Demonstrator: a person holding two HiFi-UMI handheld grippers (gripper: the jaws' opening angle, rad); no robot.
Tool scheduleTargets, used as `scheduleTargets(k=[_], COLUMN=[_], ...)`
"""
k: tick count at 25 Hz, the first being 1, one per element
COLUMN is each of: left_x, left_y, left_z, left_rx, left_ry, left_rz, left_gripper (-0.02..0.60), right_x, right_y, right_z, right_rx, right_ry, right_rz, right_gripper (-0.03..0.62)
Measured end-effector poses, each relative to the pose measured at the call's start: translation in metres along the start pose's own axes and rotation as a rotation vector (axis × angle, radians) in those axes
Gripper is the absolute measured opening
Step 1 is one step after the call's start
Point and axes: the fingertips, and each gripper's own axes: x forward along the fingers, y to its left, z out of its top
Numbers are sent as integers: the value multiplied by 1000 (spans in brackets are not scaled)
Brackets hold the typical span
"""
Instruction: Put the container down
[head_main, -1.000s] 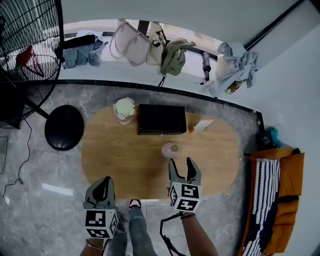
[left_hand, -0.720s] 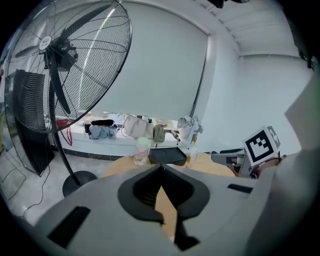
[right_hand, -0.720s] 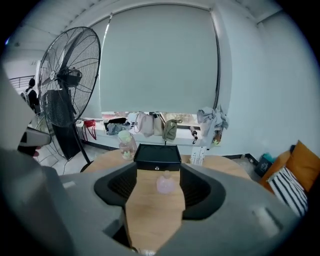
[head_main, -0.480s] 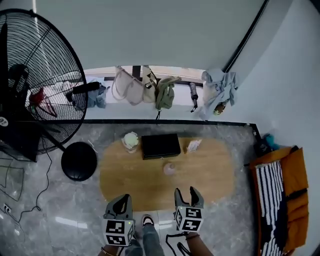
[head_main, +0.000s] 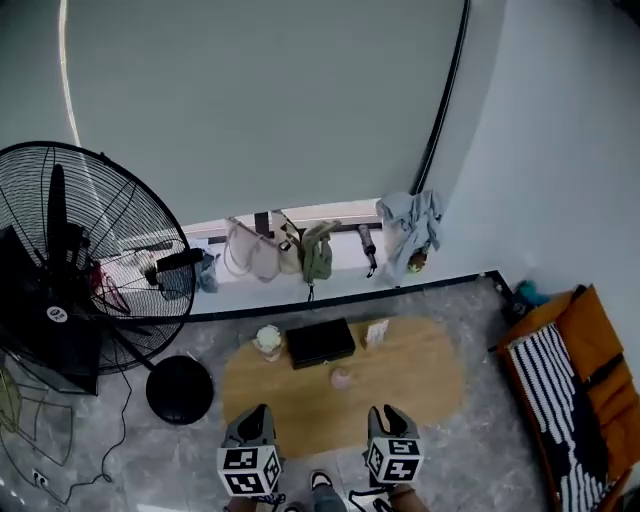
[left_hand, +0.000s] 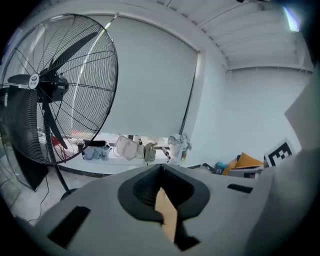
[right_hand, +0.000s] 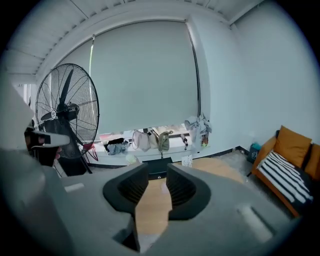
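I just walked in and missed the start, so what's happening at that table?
A person stands at the near edge of the oval wooden table with a gripper in each hand. The small pink container sits on the tabletop in front of the black box, and neither gripper touches it. The left gripper is shut and empty. The right gripper is closing its jaws on nothing. The container looks already put down.
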Motion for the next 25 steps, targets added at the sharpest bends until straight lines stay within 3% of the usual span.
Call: scheduleTargets(k=[5,14,21,25], left_x=[-6,-21,-29,-34], left_y=[0,-23,-41,-39], left_z=[20,47,57,58], left_rx=[-22,-7,44,46], left_ry=[-18,-68,-99,-96], left_rz=[18,-31,-62,-57], left_gripper=[-6,-6,-6,-6], right_x=[-26,-70,-87,-90], right_y=[-4,-13,-18,-13], right_z=[22,75,73,66], right_rx=[-3,-19,-8,-40], right_ry=[-35,-181,-197,-156], right_rz=[-36,-59,-72,-67], right_gripper=[48,25,14,6])
